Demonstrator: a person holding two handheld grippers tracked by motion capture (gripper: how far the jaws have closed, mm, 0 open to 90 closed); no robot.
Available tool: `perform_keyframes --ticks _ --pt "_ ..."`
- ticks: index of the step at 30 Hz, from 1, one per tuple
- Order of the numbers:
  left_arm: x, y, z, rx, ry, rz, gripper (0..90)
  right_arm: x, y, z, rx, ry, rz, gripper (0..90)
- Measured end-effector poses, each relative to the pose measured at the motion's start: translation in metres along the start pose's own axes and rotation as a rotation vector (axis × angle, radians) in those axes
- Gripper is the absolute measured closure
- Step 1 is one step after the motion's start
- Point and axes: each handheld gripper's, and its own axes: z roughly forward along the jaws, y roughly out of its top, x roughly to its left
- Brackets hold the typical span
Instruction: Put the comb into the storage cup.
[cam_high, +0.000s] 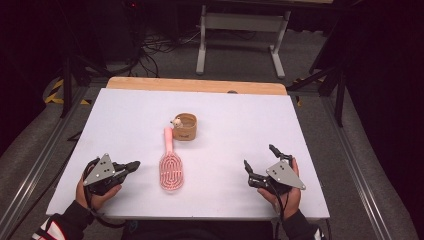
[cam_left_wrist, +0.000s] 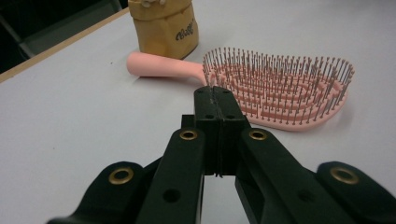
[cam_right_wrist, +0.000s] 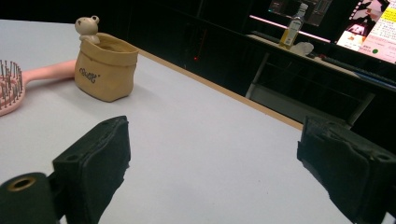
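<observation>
A pink hairbrush (cam_high: 170, 165) lies bristles up in the middle of the white table (cam_high: 230, 130), its handle pointing away toward a small tan pouch (cam_high: 185, 126) with a tiny bear figure on its rim. My left gripper (cam_high: 135, 164) rests at the near left, shut with nothing between its jaws, its tips a short way left of the brush head (cam_left_wrist: 280, 91). At the near right my right gripper (cam_high: 259, 156) sits open and empty, its jaws wide apart. The pouch (cam_right_wrist: 106, 66) and the brush handle (cam_right_wrist: 46, 72) appear far off in the right gripper view.
A wooden strip (cam_high: 195, 85) runs along the table's far edge. Beyond it stands a grey table frame (cam_high: 240, 30) on the floor, with cables nearby. Metal rails (cam_high: 45, 150) flank the table on both sides.
</observation>
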Motion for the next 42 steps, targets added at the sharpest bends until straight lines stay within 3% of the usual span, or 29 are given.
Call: perform_keyframes --ticks 8,17,23,30,33,42 --pt "0.006 0.013 0.016 0.025 -0.036 0.045 90.0 0.001 -0.001 0.002 0.011 0.011 0.004 10.0" --pt "0.015 0.043 0.049 0.039 -0.074 0.118 90.0 0.005 -0.003 0.006 0.037 0.023 -0.01 10.1" --pt "0.024 0.055 0.074 0.05 -0.093 0.123 90.0 0.004 -0.006 0.007 0.049 0.029 -0.011 10.2" --pt "0.031 0.061 0.101 0.109 -0.124 0.142 90.0 0.003 -0.009 0.009 0.063 0.026 -0.01 10.2" --pt "0.034 0.062 0.116 0.142 -0.158 0.147 90.0 0.004 -0.01 0.011 0.075 0.03 -0.017 10.2" --pt "0.035 0.067 0.139 0.219 -0.177 0.18 90.0 0.006 -0.012 0.013 0.091 0.04 -0.029 10.2"
